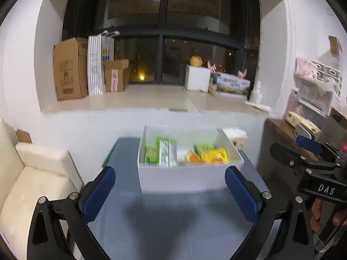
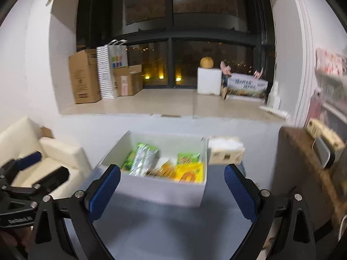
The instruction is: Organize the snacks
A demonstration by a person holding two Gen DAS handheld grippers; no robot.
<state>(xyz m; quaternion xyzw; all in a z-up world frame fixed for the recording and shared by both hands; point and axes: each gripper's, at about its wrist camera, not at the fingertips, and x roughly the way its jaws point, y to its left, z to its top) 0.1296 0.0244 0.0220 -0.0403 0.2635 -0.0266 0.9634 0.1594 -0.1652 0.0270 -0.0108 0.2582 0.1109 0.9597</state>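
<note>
- Left gripper (image 1: 170,189): blue pads (image 1: 98,194) spread wide, nothing between them; arms cut off by the lower frame edge. In the right wrist view it shows only in part, at the left edge (image 2: 32,173).
- Right gripper (image 2: 172,191): blue pads (image 2: 239,191) likewise wide apart and empty. In the left wrist view it sits at the right edge (image 1: 303,151), seen side-on, one blue pad plain, the rest dark and overlapping.
- Hand (image 1: 316,216): a few fingers visible behind the right gripper's body, mostly hidden and cut off.
- Table (image 1: 173,223): grey-blue top, a dark shadow across the near part; near edge out of frame.
- Box (image 1: 180,177): white, open-topped, standing on the table beyond both grippers, apart from the pads.
- Snacks (image 1: 164,153): packets inside the box; green and silvery ones to the left, yellow and orange ones (image 1: 214,156) to the right. Print blurred, unreadable; lower parts hidden by the box's front wall.
- Tissue box (image 2: 226,151): just right of the box, partly hidden behind its wall in the left wrist view.
- Sofa (image 1: 32,184): cream, left of the table, cut off at the frame edge.
- Sill (image 1: 151,97): cartons (image 1: 69,69) at the left, a white block with a round yellow thing on top (image 1: 196,60) at the right; details smeared.
- Shelf (image 1: 314,82): right wall, contents blurred beyond telling.
</note>
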